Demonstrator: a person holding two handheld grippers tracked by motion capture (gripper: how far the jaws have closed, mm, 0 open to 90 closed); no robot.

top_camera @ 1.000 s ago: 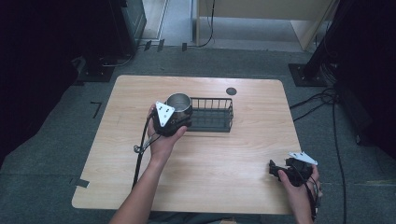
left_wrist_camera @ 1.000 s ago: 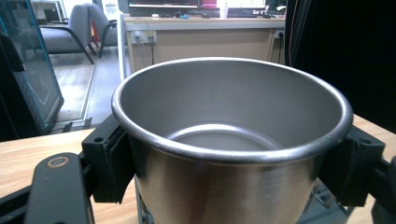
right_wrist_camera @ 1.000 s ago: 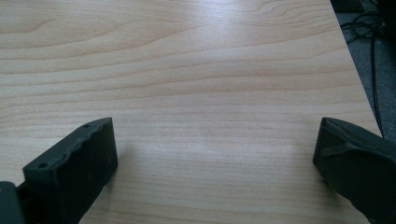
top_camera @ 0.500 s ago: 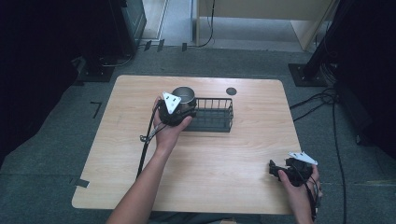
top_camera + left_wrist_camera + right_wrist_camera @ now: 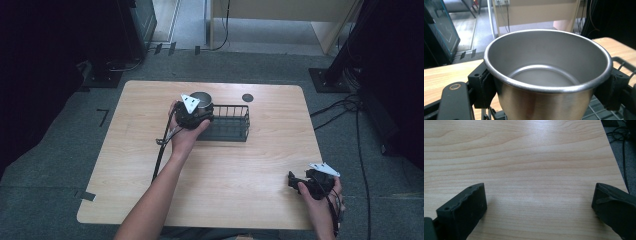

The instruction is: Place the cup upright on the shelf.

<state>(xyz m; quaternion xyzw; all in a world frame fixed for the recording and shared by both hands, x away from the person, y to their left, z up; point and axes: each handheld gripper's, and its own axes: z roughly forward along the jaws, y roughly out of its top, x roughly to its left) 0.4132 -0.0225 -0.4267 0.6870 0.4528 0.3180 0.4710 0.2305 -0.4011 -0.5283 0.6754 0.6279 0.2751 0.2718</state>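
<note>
Near the upper middle of the high view, the left gripper (image 5: 196,114) is clamped on a steel cup (image 5: 201,100), holding it at the left end of a black wire basket (image 5: 231,123) that sits on the wooden table (image 5: 250,165). In the left gripper view the cup (image 5: 548,75) takes up the centre of the frame, upright and empty, its rolled rim bright, with one black jaw pressed against its wall at the lower left and the other at the lower right (the grip is across the cup's outside, below the rim). Basket wire (image 5: 624,66) shows at the right edge and along the bottom of that frame, under the cup; whether the cup touches the basket floor I cannot tell. At the lower right of the high view the right gripper (image 5: 302,182) hangs over the table's near corner, well apart from the basket. In the right gripper view its jaws stand wide apart with nothing between them but bare wood (image 5: 531,165).
</note>
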